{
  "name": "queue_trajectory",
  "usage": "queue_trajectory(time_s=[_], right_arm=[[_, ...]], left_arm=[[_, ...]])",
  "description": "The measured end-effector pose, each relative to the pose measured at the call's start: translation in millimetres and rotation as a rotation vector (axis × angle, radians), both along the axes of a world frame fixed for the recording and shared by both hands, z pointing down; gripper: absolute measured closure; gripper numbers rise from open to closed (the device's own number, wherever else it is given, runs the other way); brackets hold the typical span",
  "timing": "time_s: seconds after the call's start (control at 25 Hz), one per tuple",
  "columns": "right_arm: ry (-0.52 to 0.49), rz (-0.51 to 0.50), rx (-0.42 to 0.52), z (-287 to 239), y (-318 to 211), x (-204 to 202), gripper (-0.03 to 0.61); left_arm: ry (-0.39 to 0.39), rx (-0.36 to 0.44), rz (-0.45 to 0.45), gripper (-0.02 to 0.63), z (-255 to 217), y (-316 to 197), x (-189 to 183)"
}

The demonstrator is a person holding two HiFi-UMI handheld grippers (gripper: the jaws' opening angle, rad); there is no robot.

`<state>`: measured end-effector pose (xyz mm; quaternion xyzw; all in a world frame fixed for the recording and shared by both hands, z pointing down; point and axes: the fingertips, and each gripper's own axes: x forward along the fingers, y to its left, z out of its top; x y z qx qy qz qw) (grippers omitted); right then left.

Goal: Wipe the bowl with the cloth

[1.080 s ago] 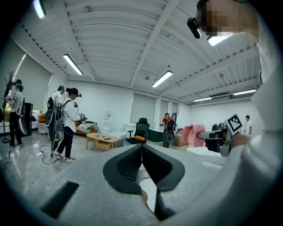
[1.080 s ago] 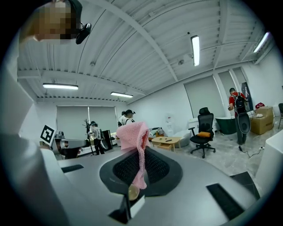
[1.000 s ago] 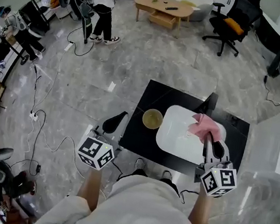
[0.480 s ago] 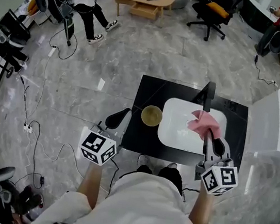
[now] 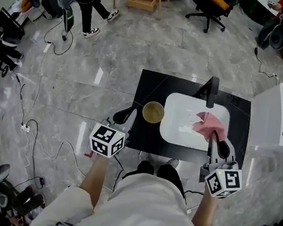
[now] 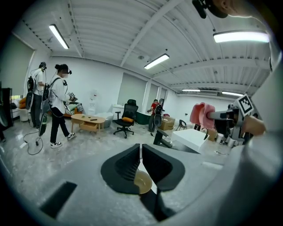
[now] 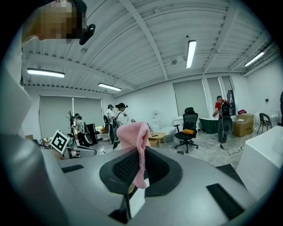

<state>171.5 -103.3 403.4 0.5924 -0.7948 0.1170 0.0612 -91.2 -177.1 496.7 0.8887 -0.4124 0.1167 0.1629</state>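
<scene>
The bowl [image 5: 153, 111] sits on the black table [image 5: 154, 88], just beside the white sink [image 5: 175, 132]. The right gripper [image 5: 213, 138] pinches the pink cloth [image 5: 207, 124] above the sink; the left gripper [image 5: 125, 116] is pressed together, empty, near the bowl.

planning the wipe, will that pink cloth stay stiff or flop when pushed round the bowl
Probably floppy: the pink cloth droops from the right gripper. Likely light, hanging from one pinched spot. Its knitted texture should drag, not slip.
</scene>
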Motion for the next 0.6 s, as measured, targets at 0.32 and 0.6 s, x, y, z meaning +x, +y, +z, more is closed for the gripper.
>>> queue_trajectory(time_s=[0.32, 0.6], right_arm=[[0.011, -0.012, -0.074, 23, 5, -8, 0.563], [0.020, -0.028, -0.153, 49, 8, -13, 0.562]], left_arm=[[-0.017, -0.138, -0.009, 0.598, 62, -4, 4], [-0.026, -0.245, -0.022, 0.563, 114, -7, 7]])
